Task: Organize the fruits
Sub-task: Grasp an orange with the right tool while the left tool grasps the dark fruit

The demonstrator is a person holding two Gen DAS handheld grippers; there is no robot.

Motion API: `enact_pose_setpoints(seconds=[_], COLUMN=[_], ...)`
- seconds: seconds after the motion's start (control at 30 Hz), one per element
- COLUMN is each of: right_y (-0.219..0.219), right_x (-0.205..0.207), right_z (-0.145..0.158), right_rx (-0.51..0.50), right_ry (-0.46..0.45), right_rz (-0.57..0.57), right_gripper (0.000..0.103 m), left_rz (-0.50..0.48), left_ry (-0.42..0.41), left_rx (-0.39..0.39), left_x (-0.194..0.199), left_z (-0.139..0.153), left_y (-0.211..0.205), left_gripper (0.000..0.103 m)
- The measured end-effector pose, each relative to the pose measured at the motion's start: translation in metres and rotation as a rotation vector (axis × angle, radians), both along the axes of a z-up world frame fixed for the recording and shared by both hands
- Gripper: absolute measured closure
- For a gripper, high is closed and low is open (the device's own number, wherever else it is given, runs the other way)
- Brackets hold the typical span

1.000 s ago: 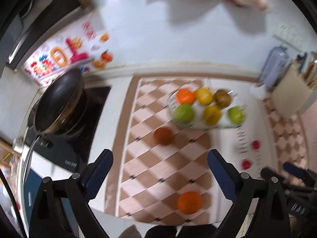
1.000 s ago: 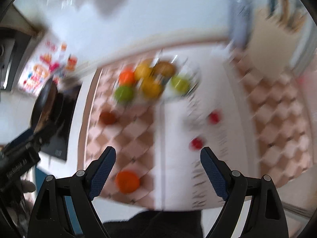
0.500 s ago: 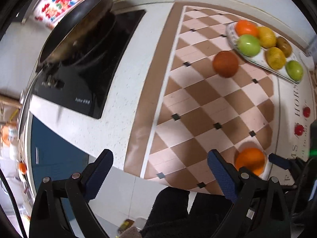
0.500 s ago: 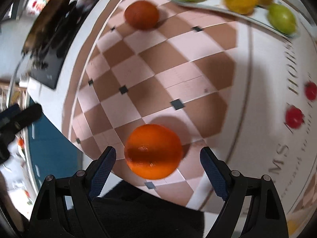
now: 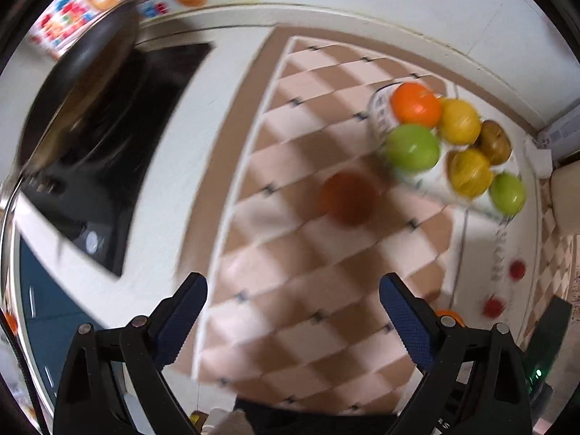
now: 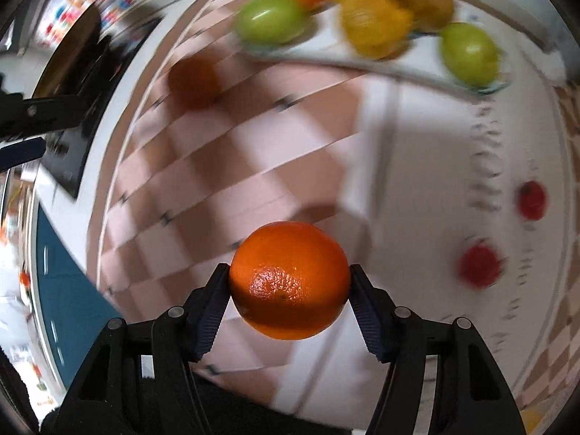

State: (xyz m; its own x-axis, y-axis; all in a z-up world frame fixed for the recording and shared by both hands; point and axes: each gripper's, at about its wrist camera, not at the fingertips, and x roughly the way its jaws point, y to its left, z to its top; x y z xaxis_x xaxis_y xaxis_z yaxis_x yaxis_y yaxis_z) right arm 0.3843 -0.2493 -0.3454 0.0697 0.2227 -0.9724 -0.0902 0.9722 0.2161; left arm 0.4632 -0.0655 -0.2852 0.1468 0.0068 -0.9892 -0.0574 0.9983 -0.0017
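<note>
Here the right claw [image 6: 290, 290] is clamped on an orange [image 6: 289, 280], both pads pressed against its sides, the fruit lifted clear of the checked mat [image 6: 203, 166] below. Ahead of this claw lies the white tray [image 6: 398, 67] with 6 fruits on it, among them 2 green apples [image 6: 270, 18] and a yellow lemon [image 6: 377, 27]. A dark reddish-brown fruit [image 6: 194, 81] sits alone on the mat, ahead and to the left of the claw, just short of the tray. 2 small red fruits [image 6: 478, 264] show on the mat's white part to the claw's right.

The left claw [image 5: 293, 320] stands wide and holds nothing, hovering above the desk [image 5: 217, 108]. The same brown fruit [image 5: 347, 197] lies straight ahead of it, the tray [image 5: 378, 108] beyond to the right, a frying pan [image 5: 78, 83] far off to its left on the black hob [image 5: 119, 166].
</note>
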Motion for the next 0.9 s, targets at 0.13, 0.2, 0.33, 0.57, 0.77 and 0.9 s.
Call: enact_pose_setpoints(seconds=[0.13, 0.2, 0.33, 0.57, 0.77, 0.9], right_y=[-0.039, -0.053, -0.068, -0.072, -0.063, -0.064], right_x=[0.03, 0.043, 0.06, 0.074, 0.071, 0.072], right_z=[-0.001, -0.001, -0.001, -0.008, -0.016, -0.016], right_rx=[-0.017, -0.024, -0.019, 0.02, 0.038, 0.062], right_ry=[-0.001, -0.009, -0.012, 0.011, 0.027, 0.04], right_rz=[-0.062, -0.073, -0.076, -0.063, -0.005, 0.025], right_gripper=[0.036, 0.036, 0.036, 0.036, 0.036, 0.036], left_rz=[-0.05, -0.075, -0.111, -0.109, -0.115, -0.084], left_ry=[0.058, 0.079, 0.101, 0.122, 0.106, 0.099], left_rx=[-0.028, -0.008, 0.017, -0.003, 0.027, 0.009], left_x=[0.045, 0.061, 0.081, 0.091, 0.08, 0.062], left_z=[-0.025, -0.04, -0.06, -0.079, -0.073, -0.065], left_y=[-0.027, -0.039, -0.051, -0.054, -0.051, -0.044], left_gripper=[0.006, 0.006, 0.006, 0.023, 0.058, 0.059])
